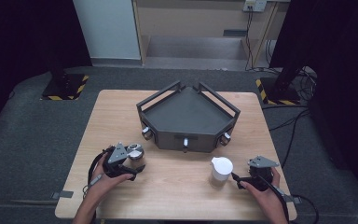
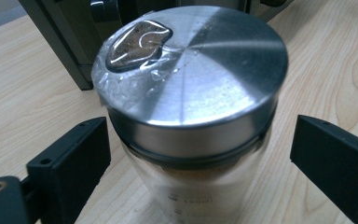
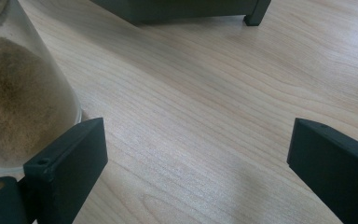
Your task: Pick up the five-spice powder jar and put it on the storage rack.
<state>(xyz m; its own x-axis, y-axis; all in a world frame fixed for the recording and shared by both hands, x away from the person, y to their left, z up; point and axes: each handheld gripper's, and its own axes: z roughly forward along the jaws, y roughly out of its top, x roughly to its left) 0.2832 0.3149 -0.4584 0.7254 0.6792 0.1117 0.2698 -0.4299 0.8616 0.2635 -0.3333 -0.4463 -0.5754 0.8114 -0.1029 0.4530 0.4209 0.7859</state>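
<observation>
Two open grippers, left gripper straddling steel-lidded jar, untouched

Black gripper with grey triangular plate, trailing cable.

Table: pale wood, matt, fine grain. Jar: clear glossy wall, brushed metal lid with radial sheen, a shiny embossed patch near its edge. Tray: dark grey, matt, looks like plastic; shiny metal knobs along its front. Cup: white from above, translucent wall with grainy brown powder inside. Jaws: black, matt plastic.
</observation>
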